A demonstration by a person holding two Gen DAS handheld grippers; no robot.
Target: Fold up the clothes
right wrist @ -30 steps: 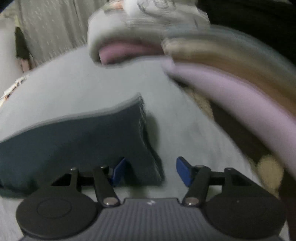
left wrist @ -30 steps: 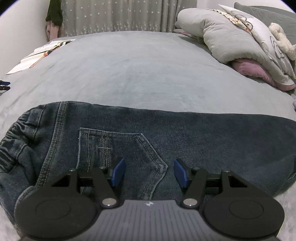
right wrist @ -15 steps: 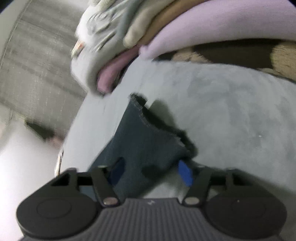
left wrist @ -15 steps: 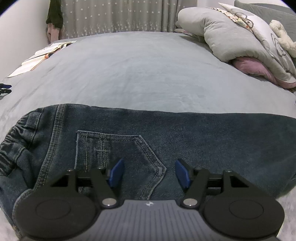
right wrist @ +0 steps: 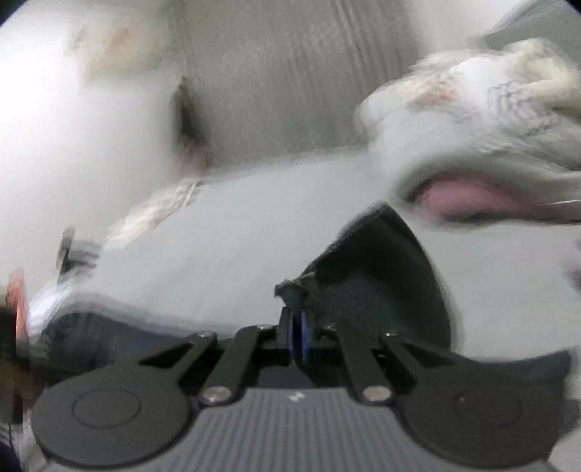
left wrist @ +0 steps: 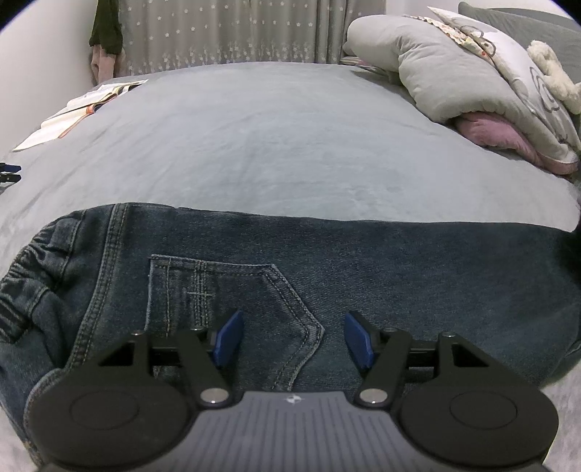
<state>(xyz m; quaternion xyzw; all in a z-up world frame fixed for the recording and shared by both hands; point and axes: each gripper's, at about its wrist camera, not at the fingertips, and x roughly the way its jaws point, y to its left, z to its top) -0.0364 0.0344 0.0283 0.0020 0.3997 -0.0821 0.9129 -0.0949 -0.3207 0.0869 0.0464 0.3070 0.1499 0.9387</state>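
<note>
right gripper (right wrist: 297,336) clamped on jeans (left wrist: 326,268) hem, fabric lifted off the bed (left wrist: 276,145). left gripper (left wrist: 292,337) jaws apart over back pocket (left wrist: 232,290), holding nothing.

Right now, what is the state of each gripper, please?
Left gripper: open above the jeans, holding nothing.
Right gripper: closed on the hem of the jeans leg.

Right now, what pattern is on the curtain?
Grey curtain with small white stars; clearest in the left wrist view.
</note>
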